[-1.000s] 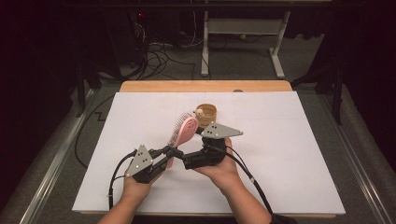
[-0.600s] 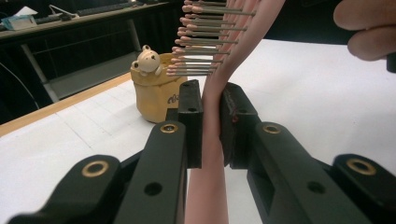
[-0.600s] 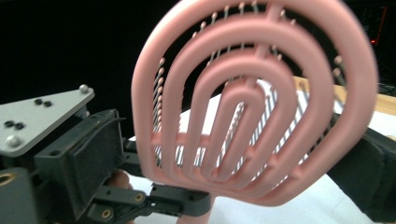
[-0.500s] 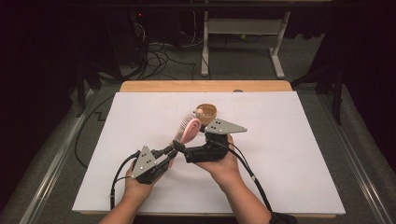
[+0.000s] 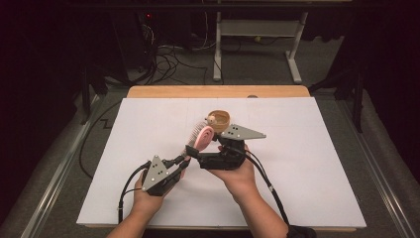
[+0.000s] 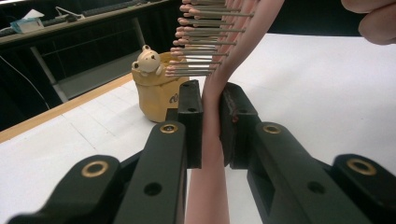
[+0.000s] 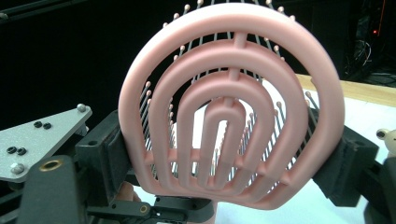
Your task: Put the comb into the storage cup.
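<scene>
I have the pink hairbrush [image 5: 203, 138] lifted off the white tabletop [image 5: 307, 163], near its middle and just short of the cup. My left gripper [image 6: 211, 123] has its fingers [image 6: 190, 122] clamped tight on the slim handle, and I judge that grip secure. My right gripper [image 7: 224, 161] has come in from the other side; its jaws have just been closing and now sit at the two edges of the brush head, and the black pads look to be touching the rim. So the pick-up is done and a second hold, perhaps a handover, is under way; what is left, I'd guess, is to settle that grip and carry the brush on, maybe toward the cup [image 5: 219, 119]. The brush is smooth matte plastic, its head a vented dome of nested arches, with thin metal pins tipped in small pink balls. The cup is tan and rounded, with a little bear figure [image 6: 147, 60] at its rim, standing upright on the tabletop.
</scene>
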Demonstrator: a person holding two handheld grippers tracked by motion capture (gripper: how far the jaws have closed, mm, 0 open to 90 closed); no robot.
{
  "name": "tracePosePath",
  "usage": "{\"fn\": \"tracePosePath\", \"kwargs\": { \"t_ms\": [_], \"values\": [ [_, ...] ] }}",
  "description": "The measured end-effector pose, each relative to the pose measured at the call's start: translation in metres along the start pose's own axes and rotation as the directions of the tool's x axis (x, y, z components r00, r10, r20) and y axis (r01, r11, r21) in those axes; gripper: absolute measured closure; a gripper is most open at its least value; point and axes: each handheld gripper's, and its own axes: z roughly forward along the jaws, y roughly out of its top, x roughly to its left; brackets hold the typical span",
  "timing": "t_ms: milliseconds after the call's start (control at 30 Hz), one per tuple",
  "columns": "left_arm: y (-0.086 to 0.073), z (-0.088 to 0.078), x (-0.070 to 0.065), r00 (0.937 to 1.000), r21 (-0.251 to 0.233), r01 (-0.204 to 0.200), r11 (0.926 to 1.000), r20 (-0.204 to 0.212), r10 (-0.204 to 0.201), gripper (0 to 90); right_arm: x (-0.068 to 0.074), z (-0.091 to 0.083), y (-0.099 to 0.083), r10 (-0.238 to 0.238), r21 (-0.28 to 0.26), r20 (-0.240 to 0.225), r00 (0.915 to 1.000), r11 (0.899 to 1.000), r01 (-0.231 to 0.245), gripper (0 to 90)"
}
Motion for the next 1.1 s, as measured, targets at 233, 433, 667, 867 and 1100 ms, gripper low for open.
{"fn": "tracePosePath", "kwargs": {
  "t_ms": [233,433,667,867,1100],
  "values": [
    [0.0001,-0.0001,0.0017,0.9998,-0.001,0.012,0.9999,0.015,-0.012,80.3,0.001,-0.0003,0.0018,0.008,0.008,0.001,1.0,1.0,-0.008,19.9],
    [0.0001,0.0,0.0016,0.9997,-0.007,0.012,0.9999,0.019,-0.012,79.8,0.0003,-0.0008,0.0031,0.026,0.019,0.0,0.9997,0.999,-0.026,20.2],
    [-0.0008,0.0019,0.0019,0.9995,0.005,0.016,0.9999,0.028,-0.016,77.6,0.0019,-0.0001,0.0027,0.022,0.027,0.003,0.9998,0.999,-0.022,20.5],
    [-0.0012,0.0024,0.0039,0.9985,0.008,0.035,0.9993,0.041,-0.035,71.5,0.0046,0.0022,0.004,0.015,0.03,0.003,0.9999,0.999,-0.015,20.5],
    [-0.002,0.0037,0.0067,0.9958,0.017,0.074,0.9971,0.054,-0.074,58.2,0.0053,0.0028,0.0056,0.01,0.023,0.012,0.9999,1.0,-0.01,20.5]
  ]
}}
